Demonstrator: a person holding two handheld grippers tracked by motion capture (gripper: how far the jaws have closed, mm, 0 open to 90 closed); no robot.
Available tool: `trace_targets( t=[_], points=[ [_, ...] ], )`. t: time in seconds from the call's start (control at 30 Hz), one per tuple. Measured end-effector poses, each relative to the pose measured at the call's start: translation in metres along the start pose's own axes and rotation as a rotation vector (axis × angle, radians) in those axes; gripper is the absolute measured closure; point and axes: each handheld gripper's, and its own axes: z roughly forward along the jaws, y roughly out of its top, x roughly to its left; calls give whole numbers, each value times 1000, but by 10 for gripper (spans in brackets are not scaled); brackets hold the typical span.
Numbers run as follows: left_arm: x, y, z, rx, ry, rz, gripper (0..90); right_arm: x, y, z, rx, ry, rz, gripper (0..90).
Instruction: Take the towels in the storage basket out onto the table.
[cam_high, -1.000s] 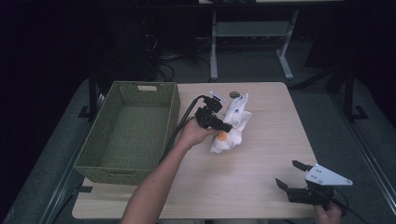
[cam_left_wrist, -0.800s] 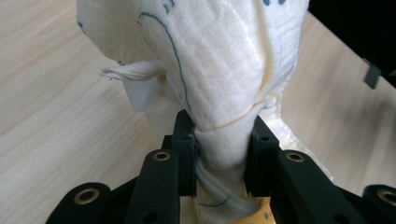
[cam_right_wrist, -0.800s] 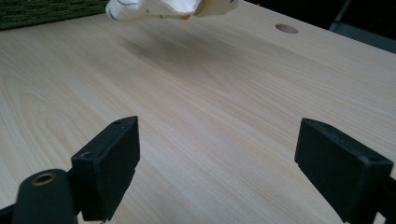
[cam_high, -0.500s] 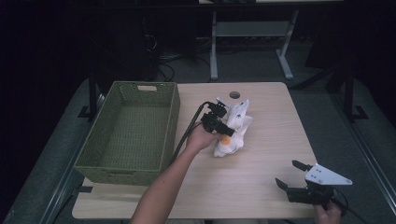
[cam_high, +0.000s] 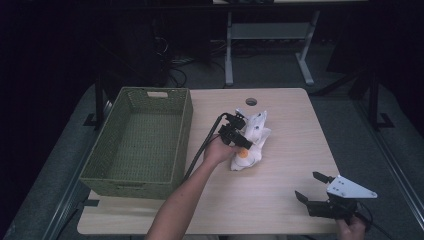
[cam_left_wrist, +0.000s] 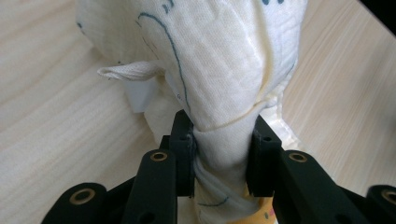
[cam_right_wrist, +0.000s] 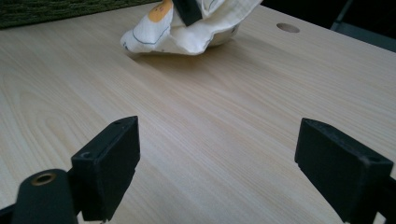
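- A white cloth (cam_high: 251, 141) with dark line drawings and an orange patch is seen bunched near the middle of the light wooden table (cam_high: 280, 200), just right of the green woven basket (cam_high: 139, 142).
- The left gripper (cam_left_wrist: 223, 154) is clamped on a gathered fold of the cloth (the fabric is pinched between its two black jaws in the left gripper view, with the rest of the cloth spreading beyond them over the table).
- In the high view, the left gripper (cam_high: 235, 134) is held over the cloth's left side by the left hand (cam_high: 216, 150).
- The right gripper (cam_high: 314, 187) is held at the table's near right corner, well apart from the cloth, with its jaws spread wide and nothing between them.
- A round hole (cam_high: 251, 101) is set in the table beyond the cloth.
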Motion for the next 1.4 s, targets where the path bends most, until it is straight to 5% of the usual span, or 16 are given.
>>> trace_targets(
  t=[0.23,0.5,0.67,1.4],
  points=[
    [1,-1,3,19,27,12,670,0,0,1,-2,1,0,137],
    [0,-3,8,36,36,-9,497,-1,0,-1,-23,1,23,137],
    [-1,-3,5,31,45,-9,464,-2,0,-1,-23,-3,31,137],
    [-14,-16,-25,-62,73,-3,332,-2,2,2,4,-13,5,137]
  ],
)
